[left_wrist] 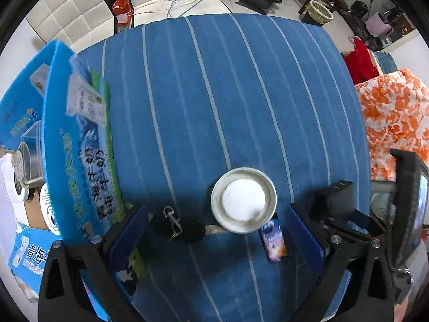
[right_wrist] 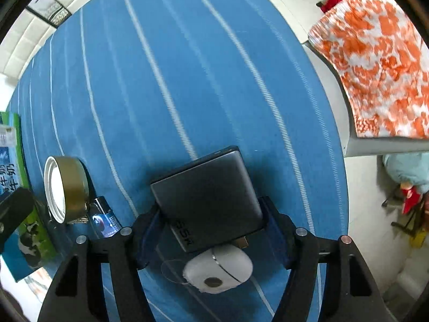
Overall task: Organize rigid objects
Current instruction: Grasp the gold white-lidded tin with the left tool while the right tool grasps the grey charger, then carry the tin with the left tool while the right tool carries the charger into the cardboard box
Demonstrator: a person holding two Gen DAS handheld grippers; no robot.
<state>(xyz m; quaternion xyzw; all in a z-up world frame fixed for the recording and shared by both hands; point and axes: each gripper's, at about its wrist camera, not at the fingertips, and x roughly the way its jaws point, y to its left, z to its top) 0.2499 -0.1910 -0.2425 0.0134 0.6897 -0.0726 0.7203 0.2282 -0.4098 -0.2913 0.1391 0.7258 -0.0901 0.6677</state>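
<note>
On the blue striped cloth [left_wrist: 214, 94] lie a round tin with a white lid [left_wrist: 243, 200], a small printed lighter [left_wrist: 273, 241] and a black strap with a metal clip [left_wrist: 174, 224]. My left gripper [left_wrist: 214, 237] is open just above them, the fingers either side of the tin. My right gripper [right_wrist: 211, 230] is shut on a grey SSD box [right_wrist: 206, 193], held above the cloth; it shows at the right of the left wrist view [left_wrist: 335, 197]. A white earbud case [right_wrist: 219, 269] lies under it. The tin [right_wrist: 64, 187] and lighter [right_wrist: 104, 217] show at its left.
A blue milk carton box [left_wrist: 77, 147] stands open at the cloth's left edge with several objects inside. An orange-and-white floral cloth [right_wrist: 375, 61] covers a surface to the right. Clutter, a hanger and a bin [left_wrist: 320, 10] lie beyond the far edge.
</note>
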